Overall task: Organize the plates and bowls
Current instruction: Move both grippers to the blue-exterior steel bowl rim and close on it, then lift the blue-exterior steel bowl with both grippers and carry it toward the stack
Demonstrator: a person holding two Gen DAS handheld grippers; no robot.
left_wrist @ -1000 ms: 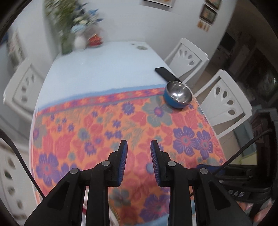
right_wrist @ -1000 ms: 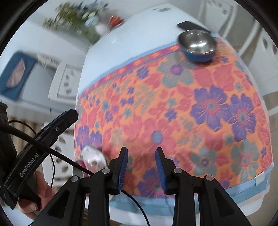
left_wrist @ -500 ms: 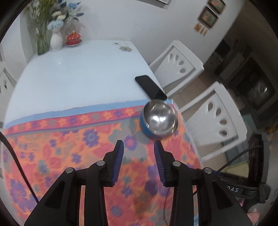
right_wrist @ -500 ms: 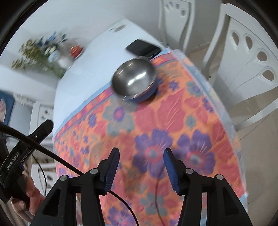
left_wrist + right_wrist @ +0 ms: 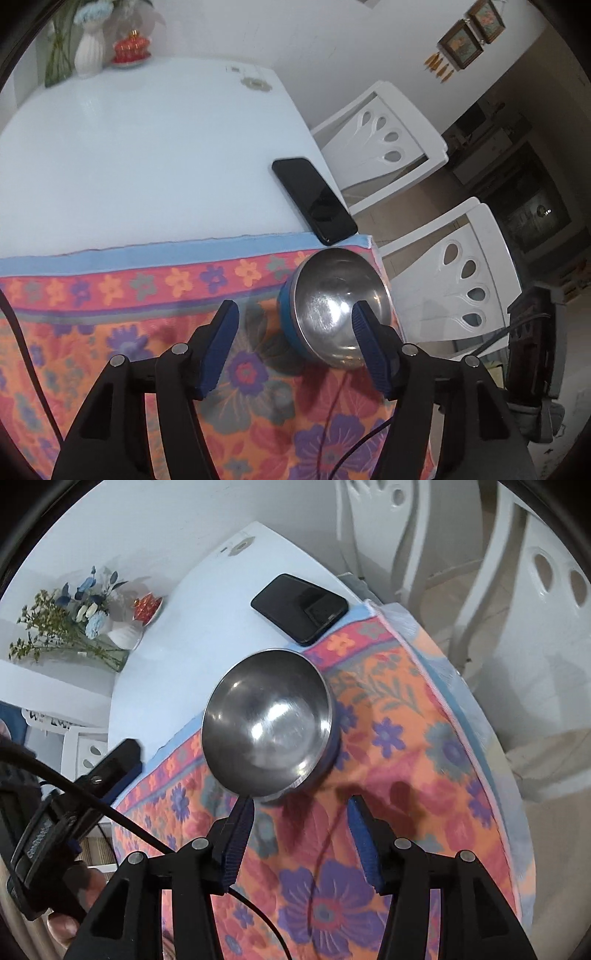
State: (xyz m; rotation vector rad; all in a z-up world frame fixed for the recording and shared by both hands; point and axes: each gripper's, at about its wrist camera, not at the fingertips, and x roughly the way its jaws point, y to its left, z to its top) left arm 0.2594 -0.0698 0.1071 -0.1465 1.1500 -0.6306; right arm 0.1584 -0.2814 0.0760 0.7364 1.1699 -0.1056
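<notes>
A steel bowl with a blue outside [image 5: 334,306] sits on the floral cloth near the table's right edge; it also shows in the right wrist view [image 5: 266,723]. My left gripper [image 5: 295,321] is open, its right fingertip over the bowl's inside and its left fingertip left of the bowl. My right gripper [image 5: 301,812] is open and empty, just short of the bowl's near rim. The left gripper [image 5: 114,771] shows at the left of the right wrist view.
A black phone [image 5: 314,199] lies on the white table [image 5: 147,147] just behind the bowl. A vase of flowers [image 5: 86,48] and a red pot [image 5: 132,48] stand at the far end. Two white chairs [image 5: 461,280] stand along the right side.
Both grippers have moved forward and right toward the bowl, which now looms large. Both sets of jaws have opened wider.
</notes>
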